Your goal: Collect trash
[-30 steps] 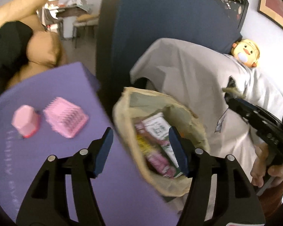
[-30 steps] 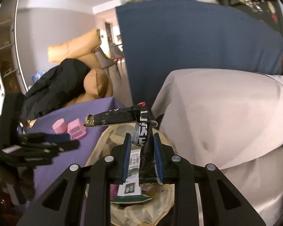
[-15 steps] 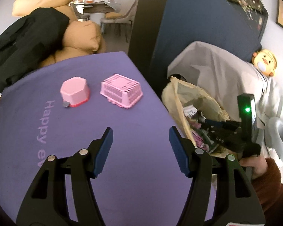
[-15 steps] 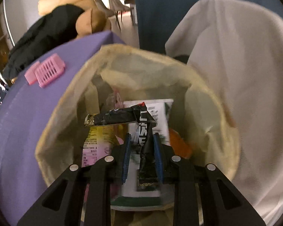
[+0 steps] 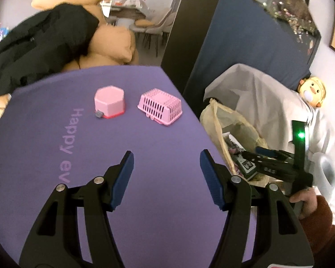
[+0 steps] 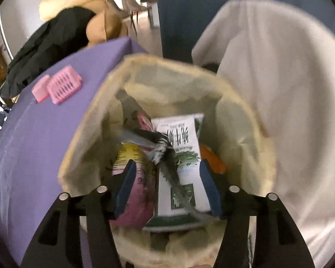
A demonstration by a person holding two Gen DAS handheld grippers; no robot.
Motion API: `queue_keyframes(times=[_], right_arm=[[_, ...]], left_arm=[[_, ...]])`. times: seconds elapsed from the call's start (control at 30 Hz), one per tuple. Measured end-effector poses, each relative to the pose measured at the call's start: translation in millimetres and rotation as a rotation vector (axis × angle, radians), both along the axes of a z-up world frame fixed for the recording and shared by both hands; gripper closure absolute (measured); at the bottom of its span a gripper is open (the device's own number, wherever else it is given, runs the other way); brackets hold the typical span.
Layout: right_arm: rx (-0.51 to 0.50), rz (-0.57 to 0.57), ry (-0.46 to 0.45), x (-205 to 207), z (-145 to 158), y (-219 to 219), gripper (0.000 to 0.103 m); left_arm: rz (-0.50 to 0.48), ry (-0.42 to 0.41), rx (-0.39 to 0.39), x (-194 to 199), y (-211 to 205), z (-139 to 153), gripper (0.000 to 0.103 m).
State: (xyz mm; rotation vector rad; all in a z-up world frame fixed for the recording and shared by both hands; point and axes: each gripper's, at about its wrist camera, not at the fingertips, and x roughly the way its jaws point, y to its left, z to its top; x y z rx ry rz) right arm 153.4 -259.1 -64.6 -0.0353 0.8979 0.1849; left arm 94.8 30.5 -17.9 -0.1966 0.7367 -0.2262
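My right gripper (image 6: 167,183) hangs in the mouth of the beige trash bag (image 6: 96,120), its jaws opening. A black wrapper (image 6: 158,145) lies loose and blurred between them, touching neither pad. Under it sit a white-and-green pack (image 6: 181,143) and a pink packet (image 6: 136,194). My left gripper (image 5: 166,167) hovers over the purple table (image 5: 55,178), its jaws opening with nothing between them. In the left wrist view the bag (image 5: 214,120) stands beside the table's right edge, with the right gripper (image 5: 256,156) reaching into it.
A pink hexagonal box (image 5: 109,102) and an overturned pink basket (image 5: 159,109) sit at the table's far side. A white sheet (image 5: 256,93) covers furniture behind the bag. A black jacket (image 5: 40,42) lies on tan cushions. A hand (image 5: 306,201) holds the right gripper.
The right gripper sank into the bag's mouth, opened and let go of the black wrapper. The left gripper swung left from above the bag to over the purple table.
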Motion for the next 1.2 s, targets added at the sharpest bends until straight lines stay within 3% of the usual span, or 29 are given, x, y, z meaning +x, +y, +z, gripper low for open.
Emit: queue_keyframes(times=[0.13,0.27,0.37,0.7,0.87,1.2], right_arm=[[0.041,-0.010,-0.083,-40.1,36.9,9.2,0.043],[0.071,0.035,-0.194,-86.3,64.7,34.2,0.042],[0.044,0.071,-0.214,-116.5,71.1,54.2,0.043],[0.101,0.060,-0.146,-165.2,62.4,80.8,0.042],[0.041,0.052,-0.245,-186.3,75.8,93.6,0.043],[0.081,0.038,-0.274,-191.3,85.9,89.6,0.043]], left_arm=[[-0.002,-0.037,0.018,-30.6,6.5,9.8,0.036],[0.011,-0.065,0.069,-58.5,8.6,13.1,0.022],[0.031,-0.077,0.113,-70.3,8.6,12.1,0.011],[0.135,-0.122,0.178,-102.5,16.9,22.7,0.011],[0.206,-0.125,0.265,-115.8,13.5,26.8,0.011],[0.187,-0.174,0.253,-127.4,10.3,37.4,0.011]])
